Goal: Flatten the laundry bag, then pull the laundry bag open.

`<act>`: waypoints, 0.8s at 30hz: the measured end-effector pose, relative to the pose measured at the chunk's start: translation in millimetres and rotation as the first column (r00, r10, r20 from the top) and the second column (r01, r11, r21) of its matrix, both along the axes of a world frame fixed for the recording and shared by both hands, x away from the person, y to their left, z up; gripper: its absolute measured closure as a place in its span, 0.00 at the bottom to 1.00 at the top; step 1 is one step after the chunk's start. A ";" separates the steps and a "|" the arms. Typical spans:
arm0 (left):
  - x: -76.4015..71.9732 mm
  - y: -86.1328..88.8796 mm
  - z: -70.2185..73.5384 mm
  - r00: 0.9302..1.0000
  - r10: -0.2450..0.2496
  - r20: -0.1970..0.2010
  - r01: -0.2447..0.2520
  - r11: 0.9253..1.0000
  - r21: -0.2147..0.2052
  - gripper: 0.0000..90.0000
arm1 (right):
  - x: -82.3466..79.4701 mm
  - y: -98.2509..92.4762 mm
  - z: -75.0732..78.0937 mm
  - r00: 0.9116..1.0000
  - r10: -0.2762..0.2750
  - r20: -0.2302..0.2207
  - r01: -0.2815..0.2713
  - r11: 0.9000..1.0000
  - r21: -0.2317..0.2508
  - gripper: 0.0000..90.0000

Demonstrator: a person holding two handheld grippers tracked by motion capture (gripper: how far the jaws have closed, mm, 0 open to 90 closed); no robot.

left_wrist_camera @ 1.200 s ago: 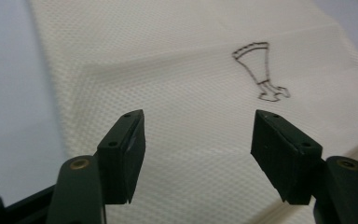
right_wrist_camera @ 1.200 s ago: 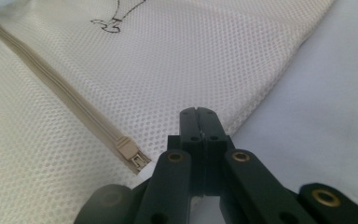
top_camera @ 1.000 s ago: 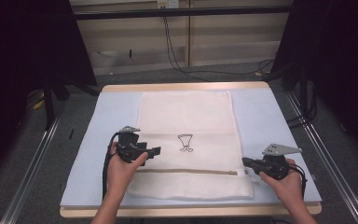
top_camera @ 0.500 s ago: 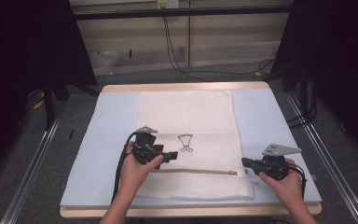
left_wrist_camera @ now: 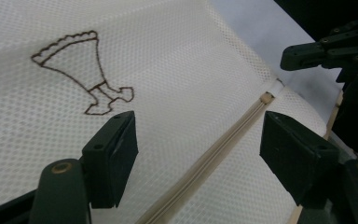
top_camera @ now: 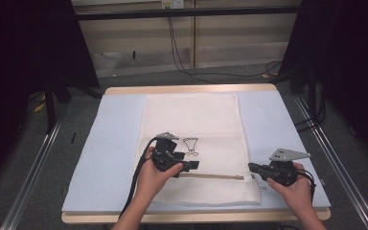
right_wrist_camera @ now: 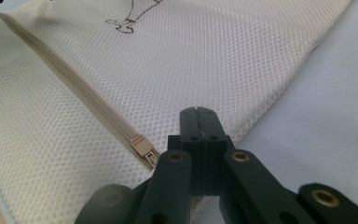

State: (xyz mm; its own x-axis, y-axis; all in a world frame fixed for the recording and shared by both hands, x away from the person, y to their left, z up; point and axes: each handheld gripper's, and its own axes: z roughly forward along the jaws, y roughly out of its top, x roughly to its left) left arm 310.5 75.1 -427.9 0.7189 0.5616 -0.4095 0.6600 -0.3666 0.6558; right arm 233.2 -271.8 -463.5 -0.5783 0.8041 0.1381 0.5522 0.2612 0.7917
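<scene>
Sliding my left gripper [top_camera: 194, 165] rightward from the bag's left edge toward the frame's centre, I now have it over the beige zipper [top_camera: 215, 176] of the cream mesh laundry bag [top_camera: 191, 120], which lies flat on the pale blue mat [top_camera: 110, 139]. Its jaws have just been opening and straddle the zipper line without pinching it. My right gripper [top_camera: 253, 167], unmoved at lower right, is clamped tight at the bag's corner beside the zipper pull [right_wrist_camera: 142, 149], seemingly anchoring the bag for unzipping.
</scene>
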 end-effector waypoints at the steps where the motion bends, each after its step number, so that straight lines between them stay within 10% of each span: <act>1: -0.1 -3.7 -0.4 1.000 -0.006 -0.006 0.006 1.000 -0.003 0.31 | -0.1 0.4 0.4 1.000 -0.002 -0.003 0.002 1.000 0.002 1.00; 24: -8.2 -59.3 -1.8 0.998 -0.062 -0.018 0.062 0.998 -0.003 0.46 | -2.9 -2.5 1.4 1.000 0.005 0.001 -0.005 1.000 -0.002 1.00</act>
